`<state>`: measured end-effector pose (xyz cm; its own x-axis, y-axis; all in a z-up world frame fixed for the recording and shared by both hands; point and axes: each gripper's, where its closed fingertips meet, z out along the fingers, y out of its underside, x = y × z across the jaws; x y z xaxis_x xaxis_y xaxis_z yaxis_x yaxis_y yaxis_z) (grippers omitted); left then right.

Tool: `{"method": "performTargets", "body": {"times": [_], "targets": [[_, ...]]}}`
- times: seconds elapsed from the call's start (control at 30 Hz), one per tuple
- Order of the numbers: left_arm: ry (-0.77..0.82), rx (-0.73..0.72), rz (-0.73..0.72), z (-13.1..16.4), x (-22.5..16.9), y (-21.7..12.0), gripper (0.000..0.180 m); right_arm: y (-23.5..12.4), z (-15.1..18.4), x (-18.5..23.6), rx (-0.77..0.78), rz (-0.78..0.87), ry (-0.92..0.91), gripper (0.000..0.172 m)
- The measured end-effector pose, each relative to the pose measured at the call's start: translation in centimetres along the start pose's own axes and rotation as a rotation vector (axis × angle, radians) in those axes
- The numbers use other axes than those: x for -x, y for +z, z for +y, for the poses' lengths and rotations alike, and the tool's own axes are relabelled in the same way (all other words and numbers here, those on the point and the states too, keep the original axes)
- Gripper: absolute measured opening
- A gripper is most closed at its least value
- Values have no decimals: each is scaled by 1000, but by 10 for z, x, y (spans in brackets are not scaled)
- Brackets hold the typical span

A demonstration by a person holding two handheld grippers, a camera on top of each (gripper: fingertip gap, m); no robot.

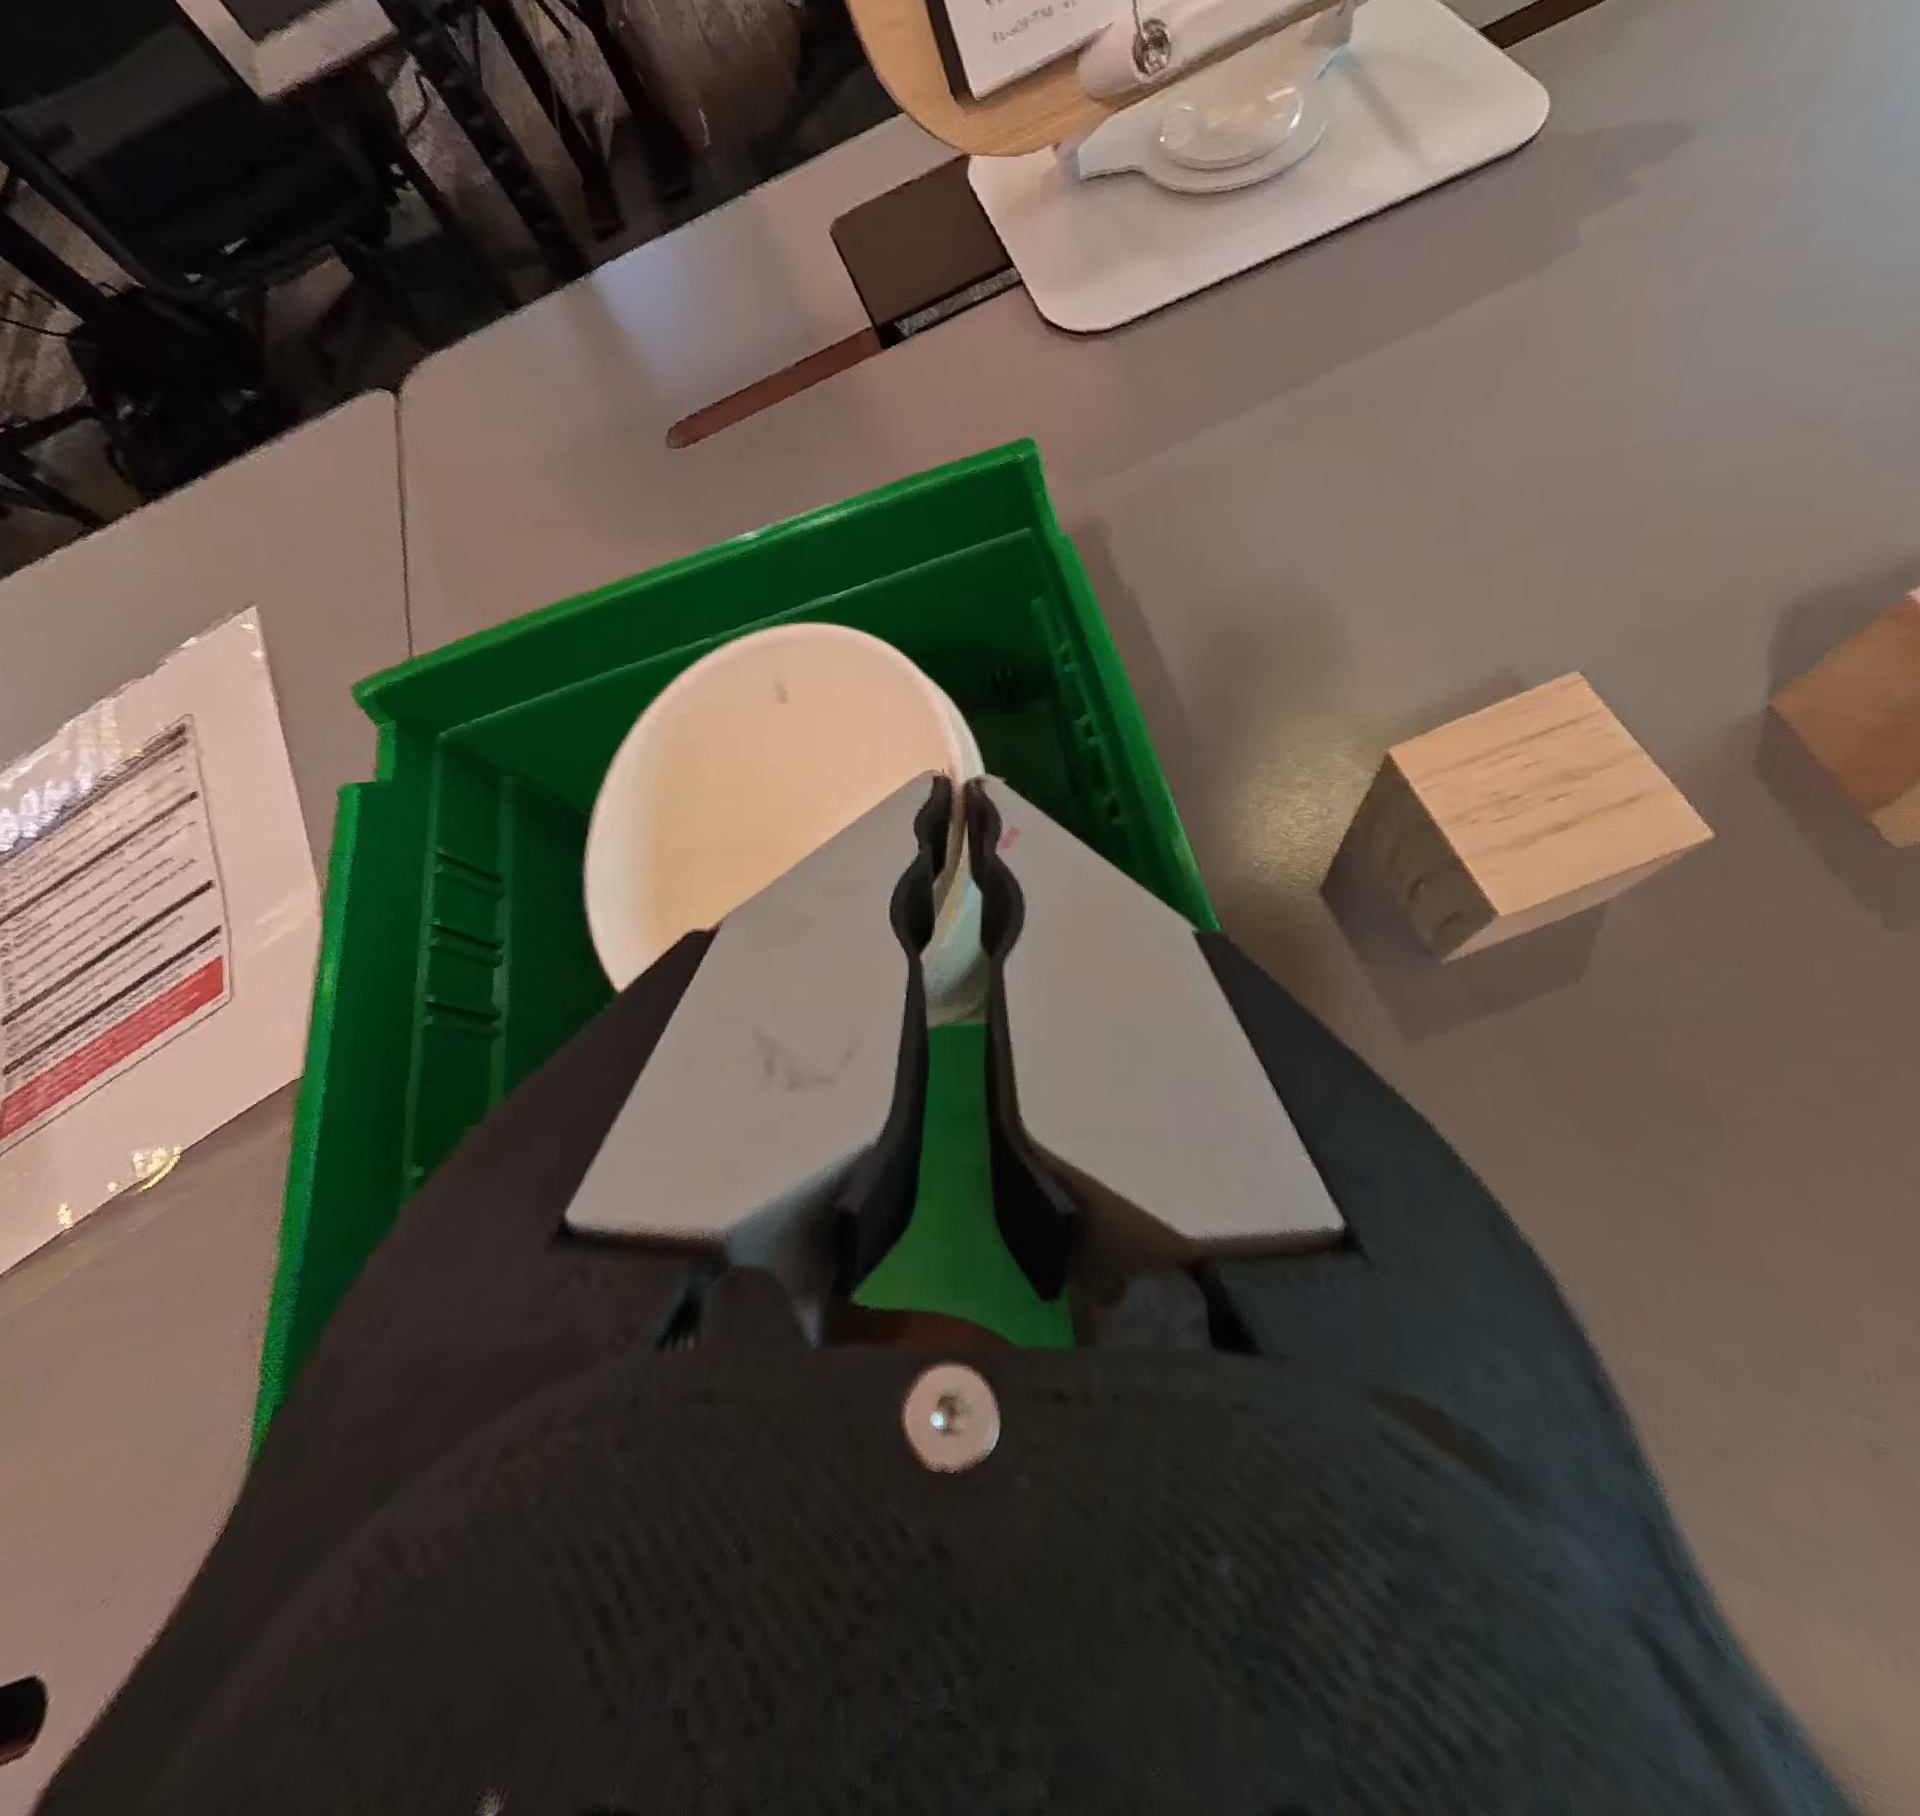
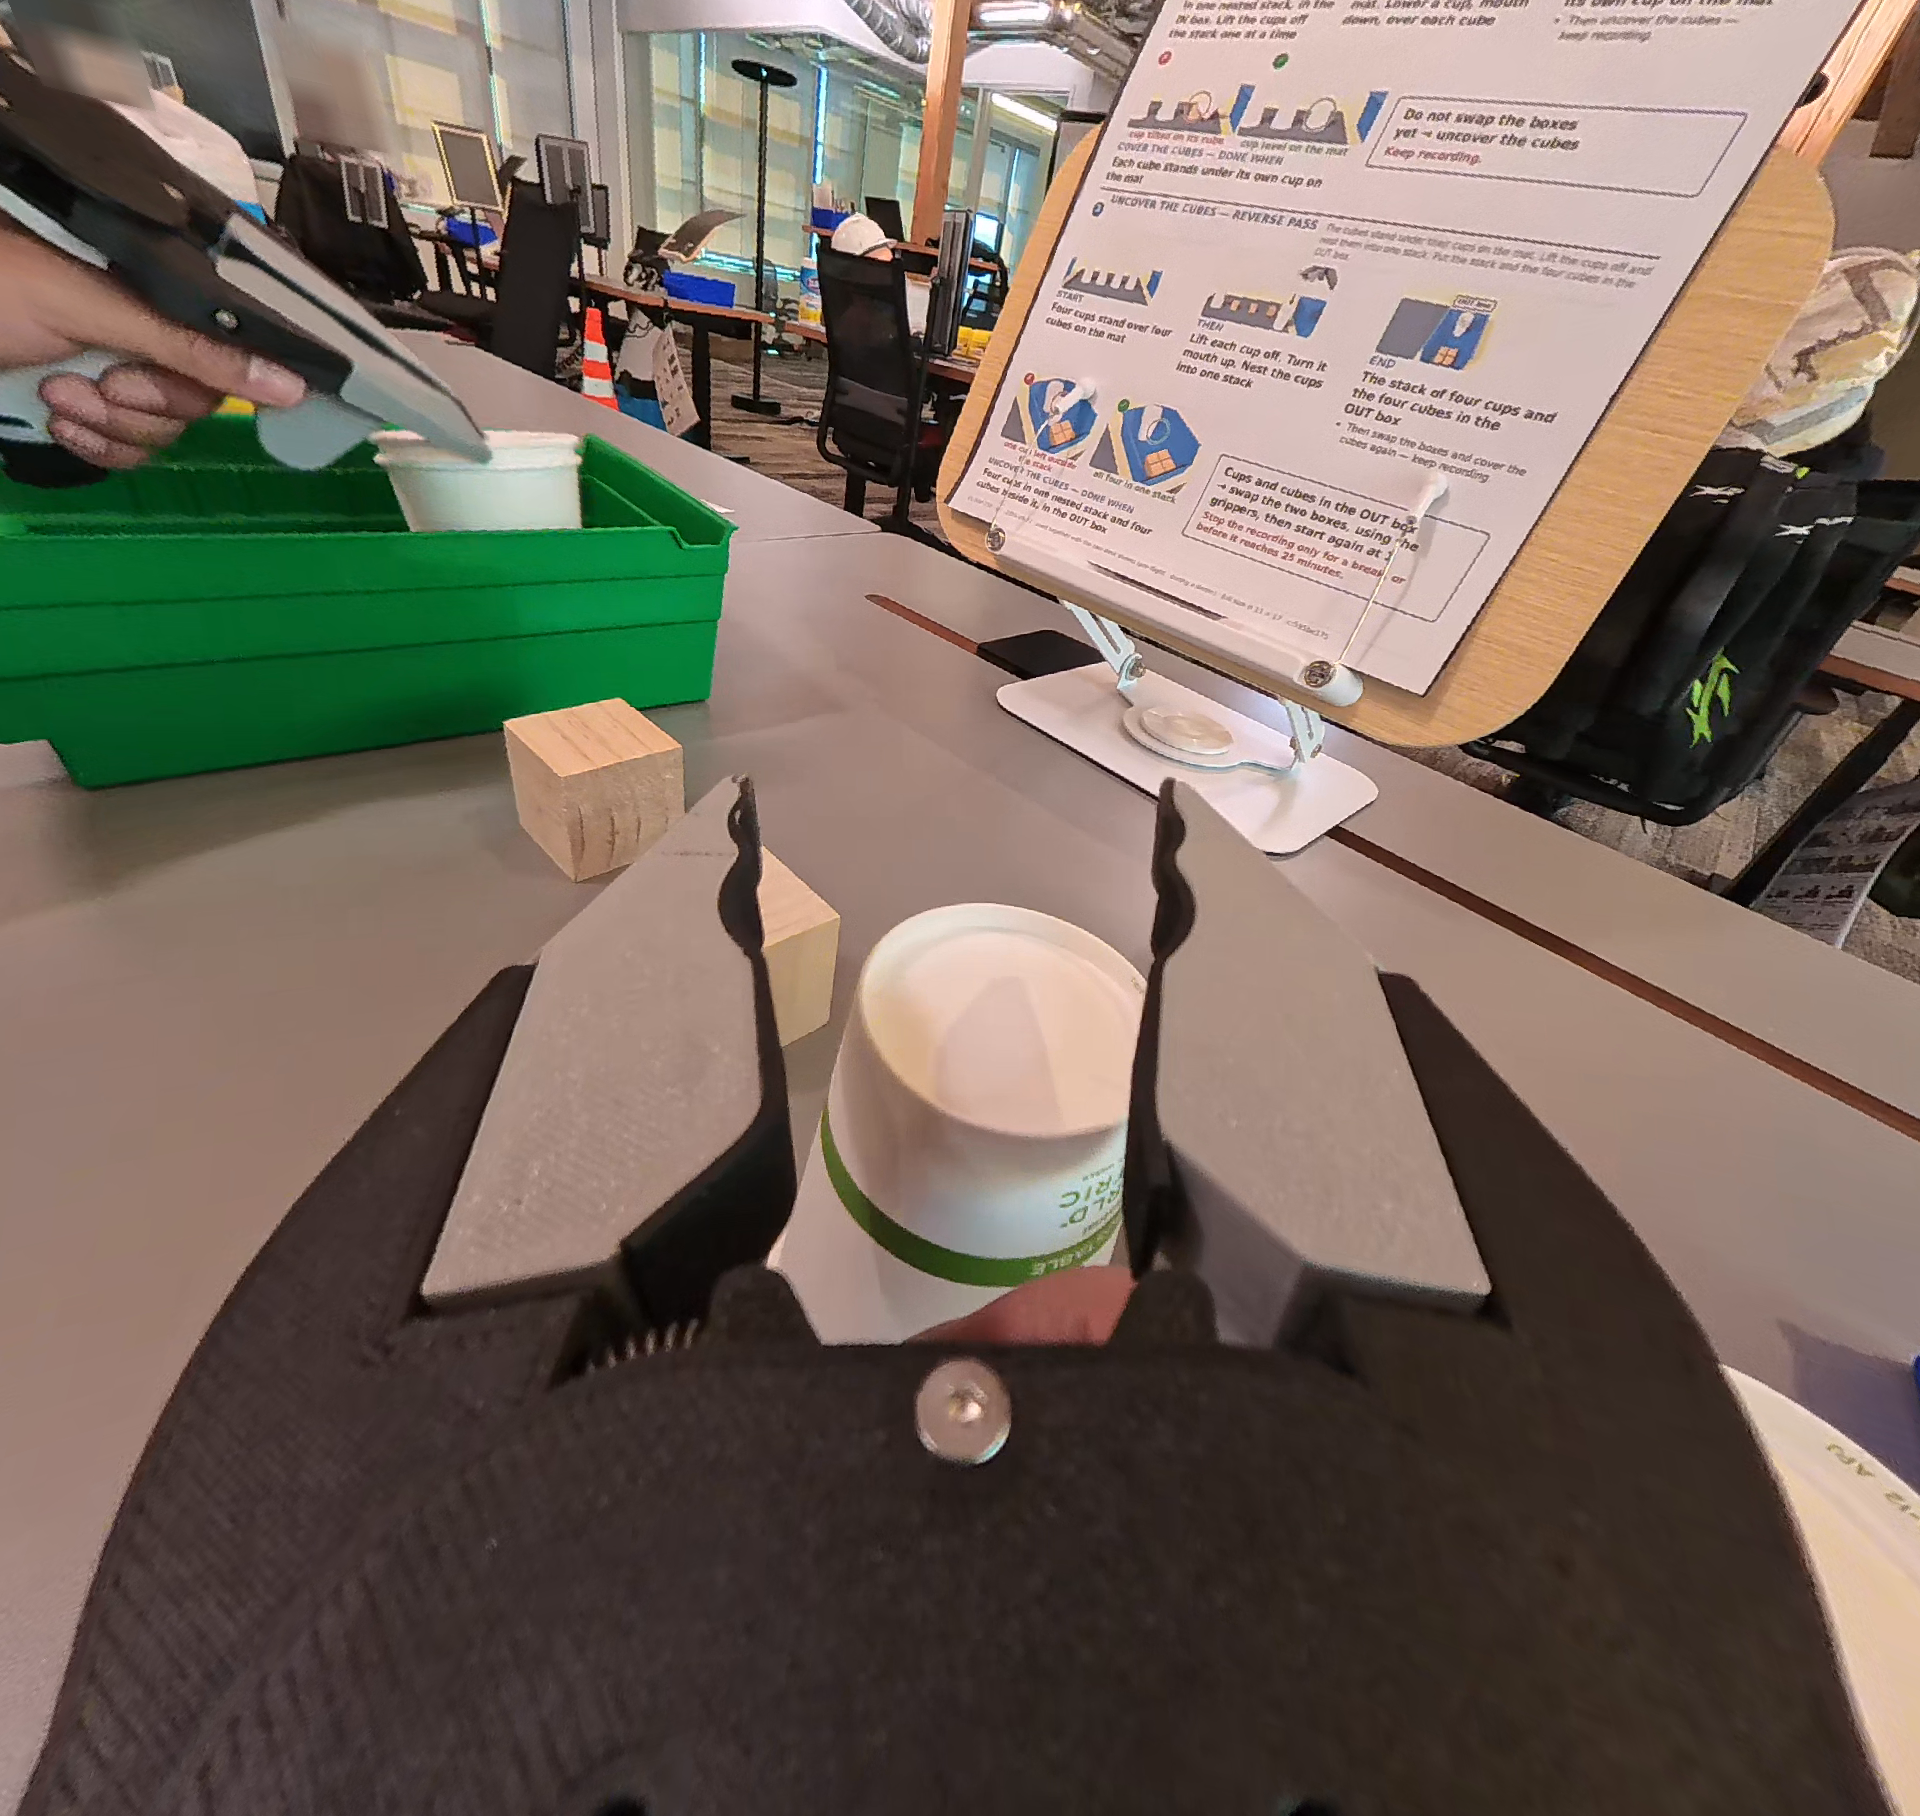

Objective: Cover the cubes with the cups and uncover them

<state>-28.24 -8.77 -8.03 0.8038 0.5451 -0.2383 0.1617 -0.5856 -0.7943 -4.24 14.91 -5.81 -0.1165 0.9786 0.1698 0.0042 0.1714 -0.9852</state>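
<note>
Our left tongs (image 1: 958,790) reach steeply down over the green box (image 1: 727,561) on the grey desk (image 1: 1455,436), their tips closed on the near rim of a white cup (image 1: 769,758) that stands mouth up inside the box; only a sliver of the cup wall shows between the black pads. In the right wrist view we see the same left tongs (image 2: 457,447) from the side, slanting down to the cup rim (image 2: 488,488), with a hand (image 2: 114,364) wrapped around the handle at the frame's left edge; the rest of that arm is cut off. Our right tongs (image 2: 954,800) are held low and nearly level over the desk, spread wide, with an upside-down white cup with a green band (image 2: 987,1091) standing between the fingers. The right pad seems to lie against the cup's side while a gap shows on the left, so we do not count it as gripped. What is under this cup we cannot see. One wooden cube (image 2: 592,790) stands free just in front of the box, and a second cube (image 2: 795,945) is half hidden behind the left finger. In the left wrist view one cube (image 1: 1517,810) is whole and another (image 1: 1860,727) is cut off by the right edge. An instruction board on a white stand (image 2: 1403,312) rises at the far side of the desk. A laminated sheet (image 1: 114,893) lies left of the box.
</note>
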Motion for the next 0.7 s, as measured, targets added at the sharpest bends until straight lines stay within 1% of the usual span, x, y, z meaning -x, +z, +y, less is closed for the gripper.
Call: {"method": "performTargets", "body": {"times": [0.17,0.23,0.27,0.37,0.53,0.6,0.67,0.7], "targets": [[-49,-162,-109,-37,17,-24,2,0,0,2,3,-12,4,73],[-54,-158,-79,-42,11,-25,2,1,2,4,13,-21,4,73],[-34,-138,-95,-42,11,-24,2,2,3,5,17,-24,1,74],[33,-162,-209,-53,20,-33,2,2,5,6,25,-25,-12,73],[78,-251,-292,-78,19,-50,2,2,5,7,28,-31,-11,73],[72,-311,-308,-91,16,-62,2,3,6,8,31,-37,-10,73],[61,-420,-308,-111,5,-83,2,2,4,14,21,-69,-2,75],[62,-487,-284,-123,-6,-95,1,1,1,18,8,-99,9,77]]}}
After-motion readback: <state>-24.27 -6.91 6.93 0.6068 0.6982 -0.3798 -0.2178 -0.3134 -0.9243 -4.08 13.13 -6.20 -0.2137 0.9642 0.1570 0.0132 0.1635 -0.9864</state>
